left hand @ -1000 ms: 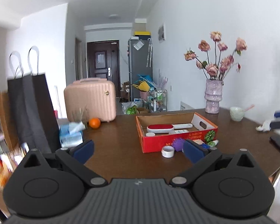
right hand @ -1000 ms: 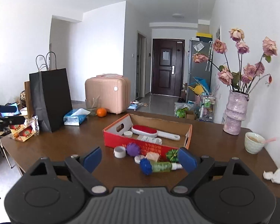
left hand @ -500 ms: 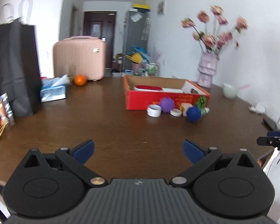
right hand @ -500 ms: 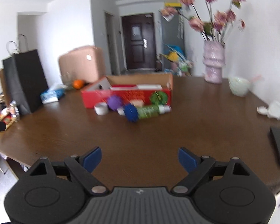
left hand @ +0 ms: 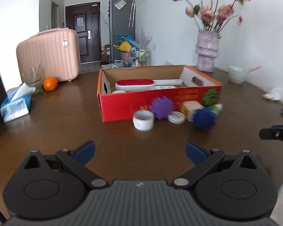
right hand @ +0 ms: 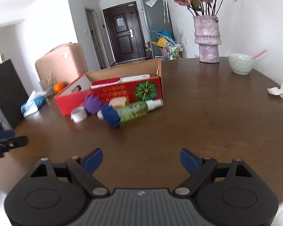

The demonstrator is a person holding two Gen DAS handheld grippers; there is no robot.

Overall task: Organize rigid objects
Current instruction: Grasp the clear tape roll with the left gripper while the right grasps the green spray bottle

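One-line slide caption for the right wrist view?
Open right hand-held gripper faces a red box with loose items lined along its front.

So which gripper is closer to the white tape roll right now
Left, by a small margin. The left gripper faces the white tape roll almost head-on across bare table. For the right gripper, the roll lies farther ahead and off to its left.

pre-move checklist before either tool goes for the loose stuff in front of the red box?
1. Left tool open, empty: ok.
2. Right tool open, empty: ok.
3. Red box has free space beside the lint brush: ok.
4. Blue spiky ball clear of neighbours: not ok, it touches the green bottle.
5. White tape roll reachable from the near side: ok.
6. Item weights: cannot tell.
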